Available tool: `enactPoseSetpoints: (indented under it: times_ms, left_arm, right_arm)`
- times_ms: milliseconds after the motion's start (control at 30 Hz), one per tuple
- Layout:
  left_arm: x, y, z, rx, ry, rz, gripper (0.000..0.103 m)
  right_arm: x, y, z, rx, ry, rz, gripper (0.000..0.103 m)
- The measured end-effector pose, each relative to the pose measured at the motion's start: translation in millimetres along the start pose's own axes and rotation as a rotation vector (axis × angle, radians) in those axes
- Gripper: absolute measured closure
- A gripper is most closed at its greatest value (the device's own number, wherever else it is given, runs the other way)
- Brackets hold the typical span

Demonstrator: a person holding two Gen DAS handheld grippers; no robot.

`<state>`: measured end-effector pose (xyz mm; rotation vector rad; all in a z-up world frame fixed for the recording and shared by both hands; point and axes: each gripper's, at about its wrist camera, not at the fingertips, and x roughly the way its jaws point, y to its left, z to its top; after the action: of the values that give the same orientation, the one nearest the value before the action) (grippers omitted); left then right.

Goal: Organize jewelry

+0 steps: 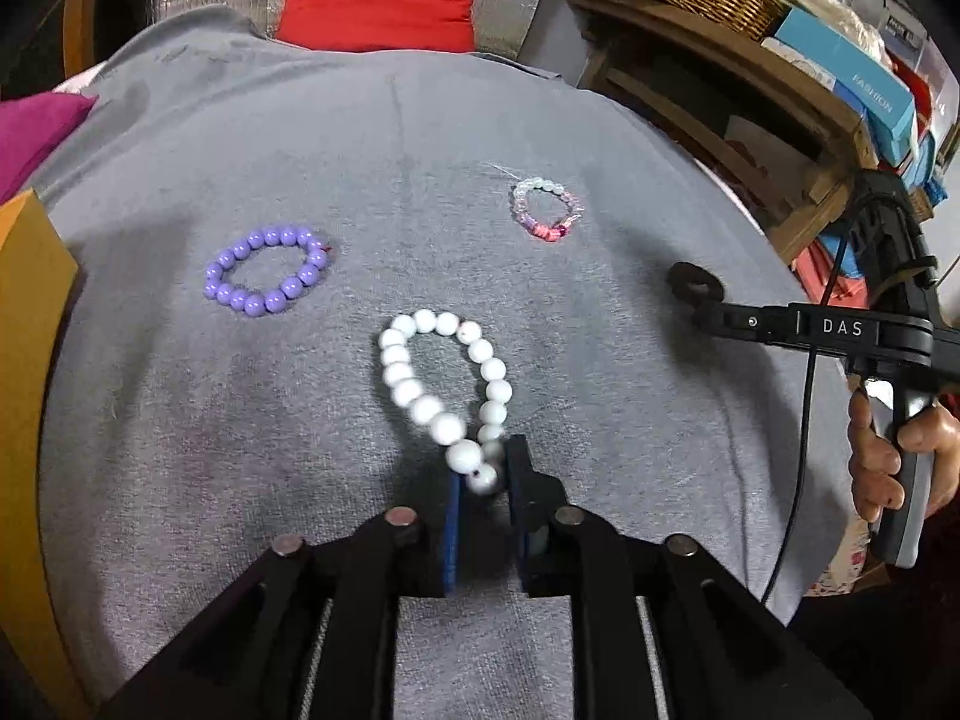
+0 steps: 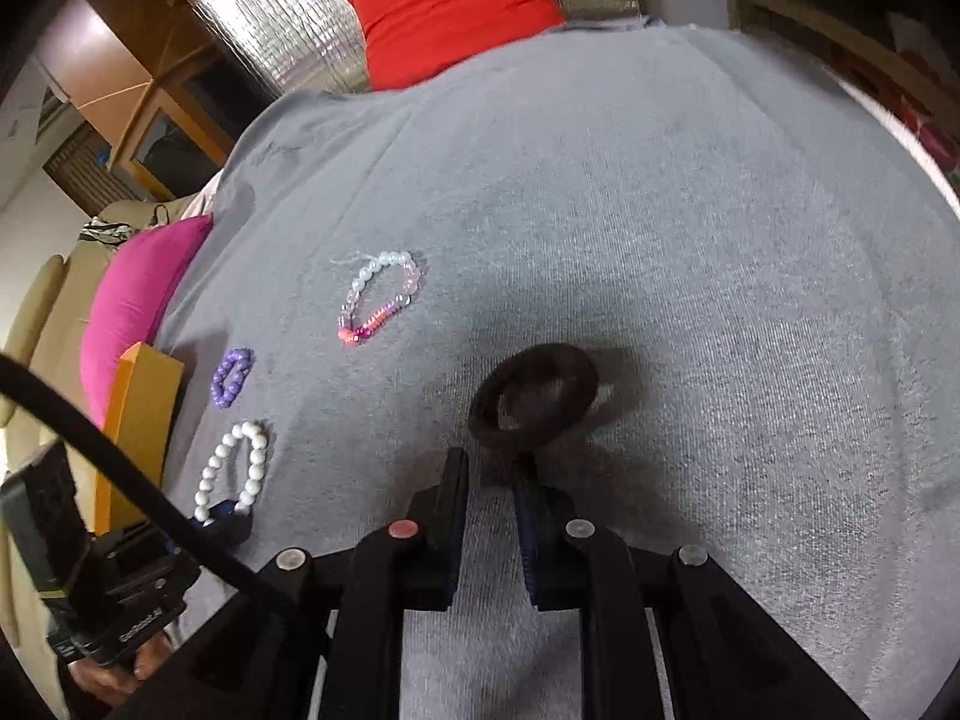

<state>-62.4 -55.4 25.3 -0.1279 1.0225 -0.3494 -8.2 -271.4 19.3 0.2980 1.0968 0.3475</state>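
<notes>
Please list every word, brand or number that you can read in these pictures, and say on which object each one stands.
"DAS": on the right gripper, seen from the left wrist.
"FASHION": on the blue box on the shelf.
Lettering on the left gripper, seen from the right wrist: too blurred to read.

My left wrist camera looked down close over the grey cloth (image 1: pixel 300 420); my right one faced likewise from its right, both sharing the white bead bracelet (image 1: pixel 444 390) (image 2: pixel 234 471).
</notes>
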Motion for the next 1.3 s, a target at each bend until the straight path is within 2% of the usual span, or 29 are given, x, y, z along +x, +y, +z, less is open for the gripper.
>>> enactPoseSetpoints:
  times_ms: [100, 167, 233, 300, 367, 500, 600, 700, 800, 867, 933, 1033, 1067, 1100, 1133, 1300]
  left_arm:
    - [-2.8, 2.0, 0.3, -0.004, 0.003, -0.008, 0.08]
    - [-5.9, 2.3, -0.1, -0.002, 0.003, 0.001, 0.076]
    - [-10.6, 2.5, -1.5, -0.002, 0.001, 0.011, 0.064]
    - [-16.3, 1.1, -3.4, 0.003, -0.01, 0.021, 0.051]
    - [-21.0, 0.3, -4.5, 0.009, -0.021, 0.04, 0.047]
    - [-20.8, 3.6, -4.2, -0.009, -0.033, 0.093, 0.047]
    - [-16.6, 6.7, -1.1, -0.023, -0.039, 0.123, 0.047]
    - [-8.6, 5.4, 2.2, -0.034, -0.033, 0.129, 0.047]
    - [-2.2, -2.5, 5.3, -0.009, -0.042, 0.161, 0.047]
    - [0.8, -6.5, 6.4, 0.002, -0.051, 0.171, 0.047]
    - [4.8, -9.9, 7.0, 0.013, -0.06, 0.183, 0.047]
    - [7.4, -14.0, 7.5, 0.043, -0.078, 0.18, 0.048]
    - [8.4, -13.8, 8.1, 0.045, -0.084, 0.178, 0.058]
    - [9.3, -13.9, 8.7, 0.049, -0.09, 0.174, 0.073]
    - [9.9, -13.5, 8.8, 0.051, -0.093, 0.17, 0.079]
    - [6.8, -8.9, 7.5, 0.047, -0.106, 0.144, 0.084]
  right_arm:
    - [-5.7, -12.2, 2.0, 0.027, 0.047, 0.045, 0.08]
    - [-12.0, -20.9, 2.2, 0.041, 0.052, 0.044, 0.079]
    - [-20.0, -29.2, 2.0, 0.055, 0.043, 0.03, 0.078]
    - [-28.7, -40.9, 2.1, 0.085, 0.025, 0.028, 0.071]
    - [-36.4, -52.0, 3.4, 0.126, -0.013, 0.02, 0.052]
    - [-36.8, -55.5, 6.0, 0.158, -0.059, 0.012, 0.051]
    - [-27.8, -43.4, 10.8, 0.13, -0.077, -0.02, 0.051]
    - [-16.0, -33.8, 16.3, 0.125, -0.075, -0.049, 0.056]
    - [-7.0, -25.6, 17.4, 0.095, -0.1, -0.134, 0.068]
    - [-5.9, -24.7, 17.3, 0.082, -0.109, -0.168, 0.083]
    - [-3.4, -20.9, 17.1, 0.063, -0.115, -0.19, 0.087]
    - [-2.5, -15.1, 16.4, 0.035, -0.12, -0.199, 0.092]
    - [-2.8, -14.6, 16.0, 0.036, -0.122, -0.199, 0.092]
    - [-3.0, -13.9, 15.0, 0.037, -0.123, -0.197, 0.092]
    - [-2.9, -13.9, 15.0, 0.038, -0.123, -0.196, 0.092]
    - [-6.6, -17.2, 13.3, 0.057, -0.125, -0.163, 0.092]
